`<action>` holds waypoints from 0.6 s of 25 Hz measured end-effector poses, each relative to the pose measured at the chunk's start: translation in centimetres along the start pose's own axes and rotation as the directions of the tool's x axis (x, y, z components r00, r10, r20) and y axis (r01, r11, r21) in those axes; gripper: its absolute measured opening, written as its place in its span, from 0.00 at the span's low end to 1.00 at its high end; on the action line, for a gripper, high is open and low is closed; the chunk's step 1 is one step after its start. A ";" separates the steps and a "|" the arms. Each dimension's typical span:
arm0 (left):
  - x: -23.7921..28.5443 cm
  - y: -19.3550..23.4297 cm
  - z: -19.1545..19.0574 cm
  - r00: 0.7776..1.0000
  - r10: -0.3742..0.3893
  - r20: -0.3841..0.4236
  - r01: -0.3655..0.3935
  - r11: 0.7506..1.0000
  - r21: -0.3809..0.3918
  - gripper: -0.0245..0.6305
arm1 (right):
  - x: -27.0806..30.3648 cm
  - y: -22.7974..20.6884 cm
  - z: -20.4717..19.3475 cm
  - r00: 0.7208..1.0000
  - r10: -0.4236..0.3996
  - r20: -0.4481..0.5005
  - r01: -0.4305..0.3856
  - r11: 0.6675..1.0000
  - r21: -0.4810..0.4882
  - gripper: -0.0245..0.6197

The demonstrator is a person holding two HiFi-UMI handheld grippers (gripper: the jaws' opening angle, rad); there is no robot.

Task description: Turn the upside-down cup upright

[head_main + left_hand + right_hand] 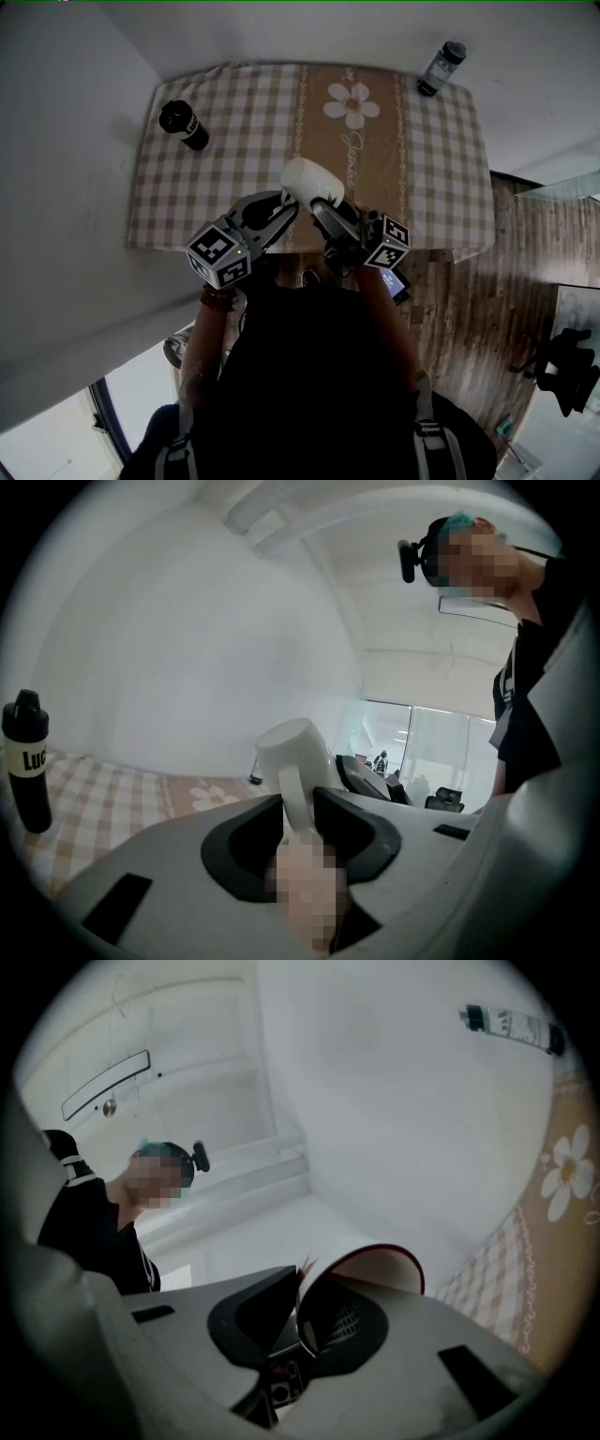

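The cup point(308, 178) hangs in the air between the two grippers, above the near edge of the surface point(244, 112) and touching nothing else. The left gripper point(286, 202) reaches in from the cup's left, its jaws a narrow way apart with the handle point(295, 803) upright between them and a pad against each side; beyond those jaws the white body tilts away, base uppermost. The right gripper point(324, 210) comes in from the cup's other side and points upward, its jaws nearly together on the wall at the rim, one jaw inside the mouth and one outside. Seen from that gripper, the mouth opens towards its camera and shows a dark red inside. A black bottle point(184, 125) stands well ahead and to the left of the left gripper. A grey bottle point(441, 67) stands well ahead and to the right of the right gripper.
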State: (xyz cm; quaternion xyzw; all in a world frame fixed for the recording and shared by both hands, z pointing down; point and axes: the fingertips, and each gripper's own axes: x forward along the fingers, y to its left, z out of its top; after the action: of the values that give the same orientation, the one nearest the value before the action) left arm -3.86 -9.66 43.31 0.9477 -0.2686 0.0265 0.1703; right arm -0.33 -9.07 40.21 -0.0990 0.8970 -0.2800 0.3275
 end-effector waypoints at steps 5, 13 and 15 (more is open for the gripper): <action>-0.1 0.1 -0.3 0.999 0.037 -0.016 -0.036 0.998 0.059 0.22 | 0.1 0.2 -0.3 0.999 -0.005 -0.053 0.003 0.999 -0.036 0.10; -1.1 0.9 -0.4 0.992 0.120 -0.025 -0.113 0.974 0.197 0.25 | -0.3 0.5 -1.0 0.986 -0.077 -0.151 0.046 0.980 -0.195 0.09; -1.6 1.8 -1.0 0.986 0.162 -0.046 -0.151 0.970 0.189 0.26 | -0.4 0.8 -1.0 0.982 -0.103 -0.161 0.061 0.967 -0.249 0.09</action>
State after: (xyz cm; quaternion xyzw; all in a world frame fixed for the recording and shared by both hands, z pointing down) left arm -6.10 -9.96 44.56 0.9340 -0.3335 0.0937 0.0870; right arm -0.64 -7.86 40.58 -0.1509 0.9445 -0.1892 0.2221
